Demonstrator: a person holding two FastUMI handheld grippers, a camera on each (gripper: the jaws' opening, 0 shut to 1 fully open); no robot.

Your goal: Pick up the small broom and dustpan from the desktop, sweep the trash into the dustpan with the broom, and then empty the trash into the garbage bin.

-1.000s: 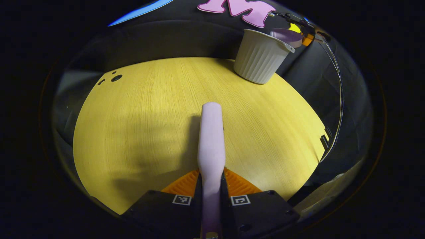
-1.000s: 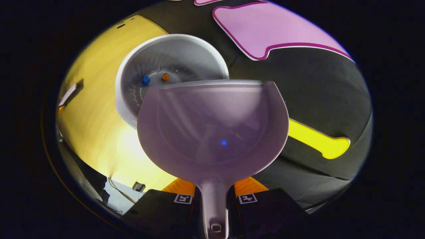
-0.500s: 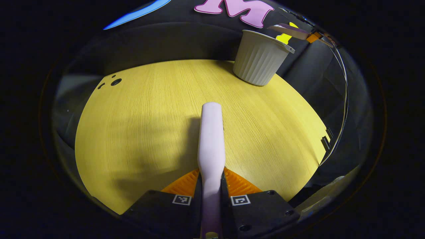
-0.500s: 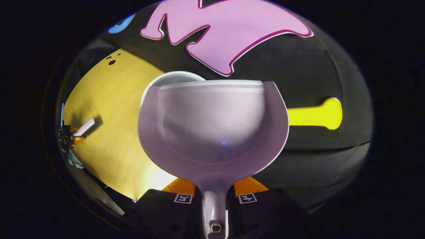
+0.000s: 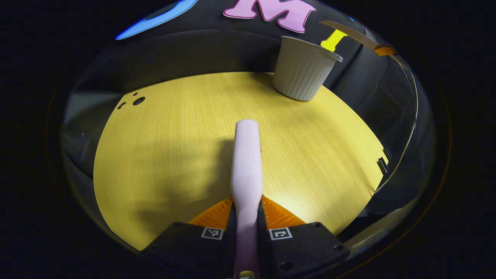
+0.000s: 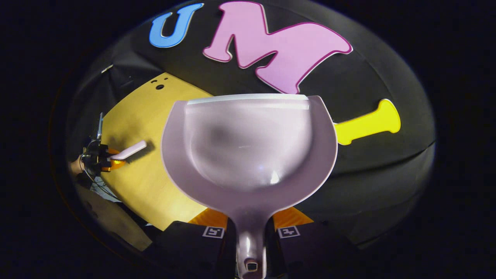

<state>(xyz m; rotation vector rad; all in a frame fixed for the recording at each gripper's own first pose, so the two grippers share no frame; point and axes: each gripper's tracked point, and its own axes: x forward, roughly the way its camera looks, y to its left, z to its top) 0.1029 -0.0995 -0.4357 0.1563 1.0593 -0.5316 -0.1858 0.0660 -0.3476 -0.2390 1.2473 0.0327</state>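
Left gripper [image 5: 246, 211] clamped on broom [image 5: 246, 162] before bin [image 5: 302, 69]; right gripper [image 6: 251, 226] clamped on empty dustpan [image 6: 250, 151] beyond bin; risked clipping, toppling bin.

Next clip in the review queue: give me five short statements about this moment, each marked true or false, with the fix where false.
1. The left tongs grip the broom by its handle. True.
2. The dustpan lies on the desktop. False: the right tongs hold it in the air.
3. The garbage bin stands upright. True.
4. Trash sits in the dustpan. False: its scoop looks bare.
5. The bin lies tipped over mid-desk. False: it stands at the far edge.
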